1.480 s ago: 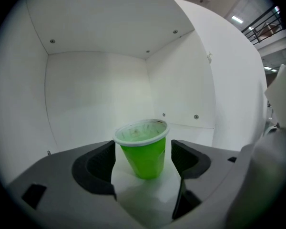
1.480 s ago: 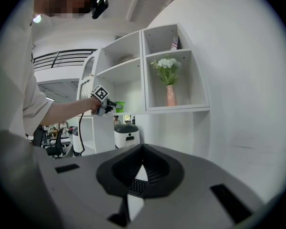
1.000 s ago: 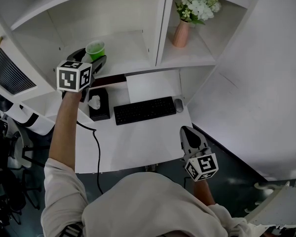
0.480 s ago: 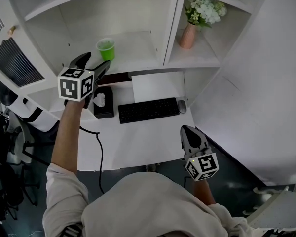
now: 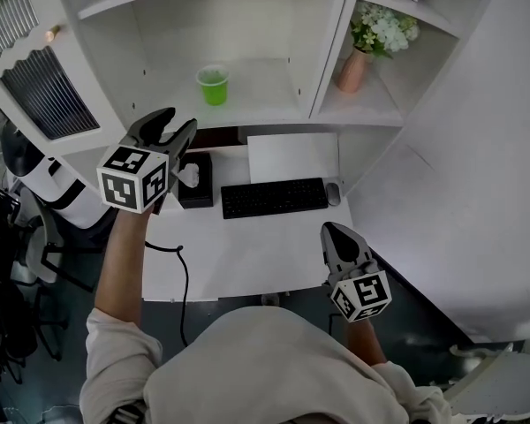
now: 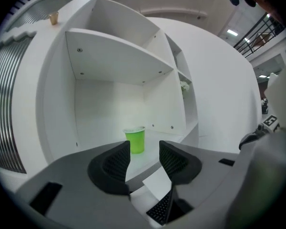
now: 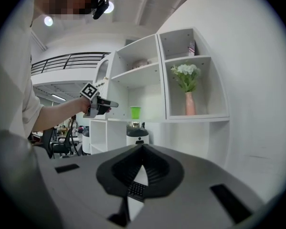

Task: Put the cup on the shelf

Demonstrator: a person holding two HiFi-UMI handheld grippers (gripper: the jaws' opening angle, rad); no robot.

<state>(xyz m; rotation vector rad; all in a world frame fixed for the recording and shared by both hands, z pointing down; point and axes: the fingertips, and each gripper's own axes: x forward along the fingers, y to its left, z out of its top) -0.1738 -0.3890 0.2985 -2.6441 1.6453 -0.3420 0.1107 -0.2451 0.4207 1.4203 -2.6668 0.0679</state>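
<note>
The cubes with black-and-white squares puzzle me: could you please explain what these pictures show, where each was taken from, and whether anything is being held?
No robot here: a person holds a two-jaw gripper in each hand, and the marked cubes are part of them. The head view looks down from a camera on the person's head. The other two views come from cameras riding on each gripper, looking along its jaws. The left gripper is raised in front of the shelf; its jaws have just been closing partway, stand apart and hold nothing. The green cup stands upright on the shelf, apart from them. The right gripper is shut and empty, low by the desk. On the desk lie a keyboard, a mouse and a tissue box.
</note>
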